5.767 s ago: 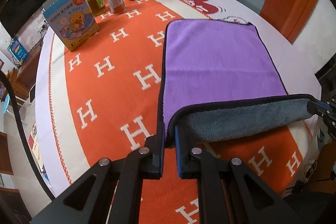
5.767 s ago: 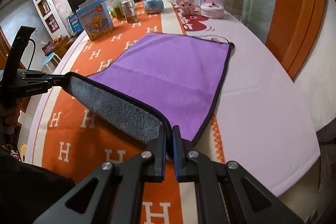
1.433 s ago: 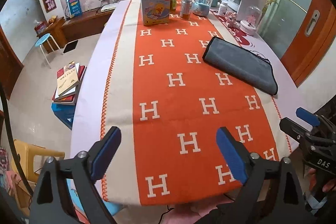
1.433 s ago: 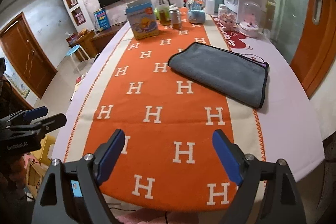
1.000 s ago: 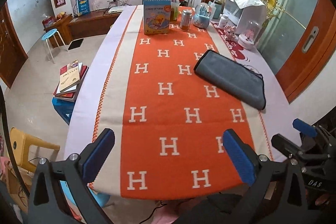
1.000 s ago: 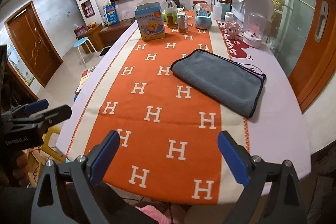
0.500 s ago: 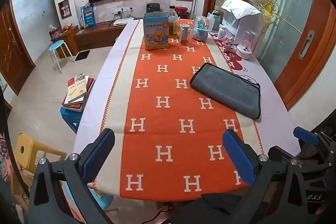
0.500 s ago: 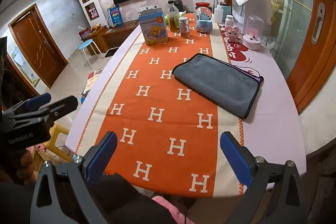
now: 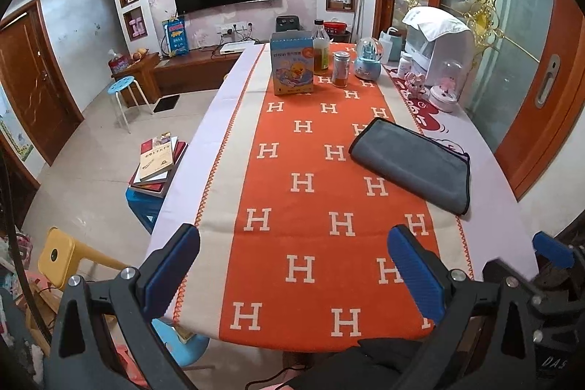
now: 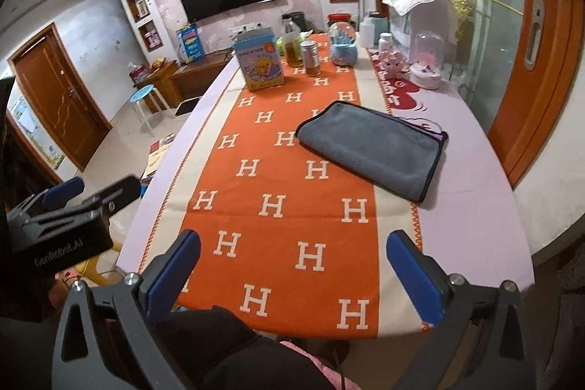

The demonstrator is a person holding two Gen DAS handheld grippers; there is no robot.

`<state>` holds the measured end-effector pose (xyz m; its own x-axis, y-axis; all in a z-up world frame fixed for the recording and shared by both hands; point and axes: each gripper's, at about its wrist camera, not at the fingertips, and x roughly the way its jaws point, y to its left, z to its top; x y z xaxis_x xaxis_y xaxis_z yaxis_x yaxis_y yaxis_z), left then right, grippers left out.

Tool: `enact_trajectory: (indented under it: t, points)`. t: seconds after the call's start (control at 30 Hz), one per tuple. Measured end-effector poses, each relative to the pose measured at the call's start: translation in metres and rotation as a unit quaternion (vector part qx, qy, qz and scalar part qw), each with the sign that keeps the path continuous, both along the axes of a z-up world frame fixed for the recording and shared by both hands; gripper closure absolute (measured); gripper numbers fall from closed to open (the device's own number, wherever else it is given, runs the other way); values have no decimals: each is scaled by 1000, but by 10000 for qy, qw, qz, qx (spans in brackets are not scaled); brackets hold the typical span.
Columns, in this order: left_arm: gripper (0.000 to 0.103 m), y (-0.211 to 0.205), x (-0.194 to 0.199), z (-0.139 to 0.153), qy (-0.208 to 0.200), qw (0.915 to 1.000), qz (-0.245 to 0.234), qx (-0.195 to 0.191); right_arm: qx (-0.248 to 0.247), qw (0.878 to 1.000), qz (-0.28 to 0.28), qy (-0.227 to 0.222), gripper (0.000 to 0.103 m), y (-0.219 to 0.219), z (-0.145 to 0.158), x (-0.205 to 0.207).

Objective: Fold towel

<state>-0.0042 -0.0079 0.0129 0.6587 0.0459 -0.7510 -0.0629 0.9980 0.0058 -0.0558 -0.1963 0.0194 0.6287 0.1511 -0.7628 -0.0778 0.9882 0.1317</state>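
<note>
The towel (image 9: 413, 163) lies folded in half, grey side up with a black hem, on the right part of the table; in the right wrist view it (image 10: 373, 147) shows a thin purple edge at its far right corner. My left gripper (image 9: 292, 265) is open and empty, held back over the table's near edge, far from the towel. My right gripper (image 10: 292, 267) is open and empty, also over the near edge. The right gripper (image 9: 548, 262) shows at the lower right of the left wrist view, and the left gripper (image 10: 73, 203) at the left of the right wrist view.
An orange runner with white H letters (image 9: 321, 207) covers the long table. At the far end stand a blue duck box (image 9: 292, 66), a bottle (image 9: 321, 48), a jar (image 9: 340, 70), a snow globe (image 9: 369, 61) and glass domes (image 9: 446, 86). Stools and stacked books (image 9: 157, 163) sit left.
Earlier both grippers held the towel's near edge with purple side up. Now it lies folded, grey side up, and both open grippers have drawn back and risen away from it.
</note>
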Motion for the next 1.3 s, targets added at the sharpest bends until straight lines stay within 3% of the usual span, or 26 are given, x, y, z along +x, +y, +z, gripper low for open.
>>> enact_trajectory:
  t: [0.33,1.3]
  points:
    - [1,-3,-3,-2,-56,9998,54,198,58,9999,-94,26,0,-1,-7,0]
    - [1,-10,-1,-12,84,9998,-45,174,73,9991,-183,377,0,-7,-20,1]
